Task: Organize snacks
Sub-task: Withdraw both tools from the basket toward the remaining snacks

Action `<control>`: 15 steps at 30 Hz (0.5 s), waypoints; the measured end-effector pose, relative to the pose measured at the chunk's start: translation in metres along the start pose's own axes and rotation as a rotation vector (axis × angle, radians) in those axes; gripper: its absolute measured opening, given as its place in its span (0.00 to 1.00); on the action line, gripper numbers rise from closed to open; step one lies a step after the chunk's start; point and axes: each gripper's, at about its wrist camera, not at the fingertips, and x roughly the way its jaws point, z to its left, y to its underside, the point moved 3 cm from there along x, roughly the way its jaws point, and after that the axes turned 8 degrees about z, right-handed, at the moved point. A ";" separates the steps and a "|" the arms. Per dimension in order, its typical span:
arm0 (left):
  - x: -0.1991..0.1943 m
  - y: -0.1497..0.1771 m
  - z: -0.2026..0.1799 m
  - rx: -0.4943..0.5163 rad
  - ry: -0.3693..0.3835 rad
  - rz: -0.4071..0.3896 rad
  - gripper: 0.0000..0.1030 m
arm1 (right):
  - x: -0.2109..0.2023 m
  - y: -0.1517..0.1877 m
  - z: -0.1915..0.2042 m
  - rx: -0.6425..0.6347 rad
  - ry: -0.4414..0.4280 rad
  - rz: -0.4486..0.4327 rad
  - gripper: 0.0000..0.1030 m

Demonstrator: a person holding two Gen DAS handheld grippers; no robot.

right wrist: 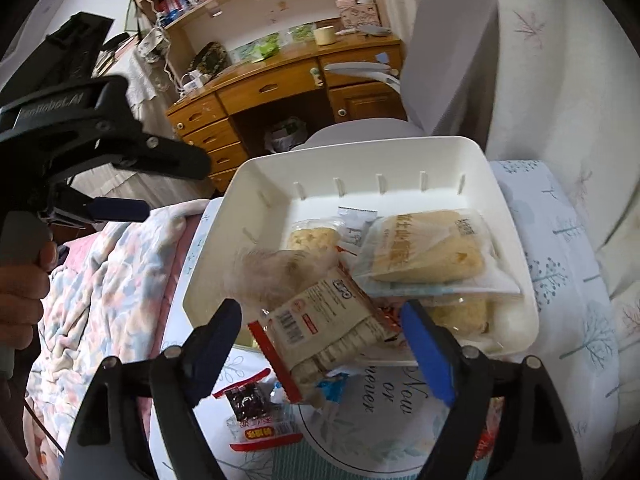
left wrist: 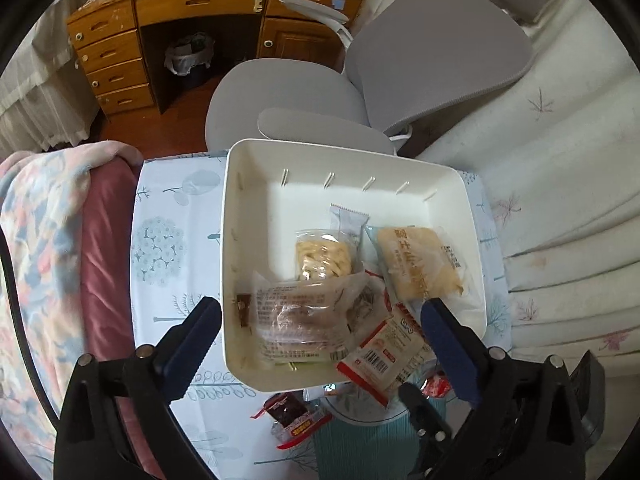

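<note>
**Snack packets in a white tray on a tree-print cloth**

A bedroom: a small table under a pale blue cloth printed with trees (left wrist: 176, 248) stands between a fleecy floral blanket (left wrist: 44, 216) and white quilted bedding (left wrist: 560, 216).

Nearest, at the cloth's near edge, lies a small red-edged clear packet of dark dried fruit (right wrist: 256, 412), on the cloth just outside the tray. The right gripper (right wrist: 320, 340) has its blue-padded jaws spread wide, one on each side of a flat red-and-white crackling plastic biscuit packet with a barcode (right wrist: 324, 332); the packet leans over the tray's near rim, and I cannot tell whether either pad touches it. The left gripper (left wrist: 320, 340) hangs over the near rim too, jaws wide apart and holding nothing.

Inside the white rectangular plastic tray with ribbed inner walls (left wrist: 256, 160) sit a clear printed wrapper around a brownish cake (left wrist: 304, 320), a clear bag of pale yellow pastry (left wrist: 324, 256) and a larger bag holding a golden bread slab (left wrist: 416, 264).

Beyond stand a grey padded office chair (left wrist: 436, 56) and a glossy wooden desk with drawers (left wrist: 168, 4).
</note>
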 end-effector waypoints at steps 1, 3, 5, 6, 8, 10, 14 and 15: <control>0.000 0.002 0.000 0.004 0.004 0.006 0.96 | -0.002 0.001 -0.002 0.006 0.003 0.004 0.81; -0.001 0.007 -0.001 0.004 0.015 0.007 0.96 | -0.006 0.004 -0.007 0.023 0.007 0.010 0.81; -0.005 0.015 0.000 -0.003 0.021 0.001 0.96 | -0.012 0.008 -0.011 0.045 0.005 0.014 0.81; -0.007 0.018 -0.001 -0.006 0.024 -0.003 0.96 | -0.015 0.010 -0.013 0.055 0.003 0.015 0.81; -0.013 0.029 -0.001 0.000 0.037 -0.011 0.96 | -0.022 0.014 -0.019 0.074 -0.002 0.019 0.81; -0.019 0.037 -0.002 -0.001 0.033 -0.021 0.96 | -0.031 0.019 -0.025 0.090 -0.005 0.017 0.81; -0.033 0.058 -0.002 -0.023 0.013 -0.050 0.96 | -0.048 0.029 -0.040 0.126 -0.011 0.016 0.81; -0.035 0.062 -0.003 -0.031 0.009 -0.054 0.96 | -0.052 0.032 -0.043 0.136 -0.011 0.018 0.81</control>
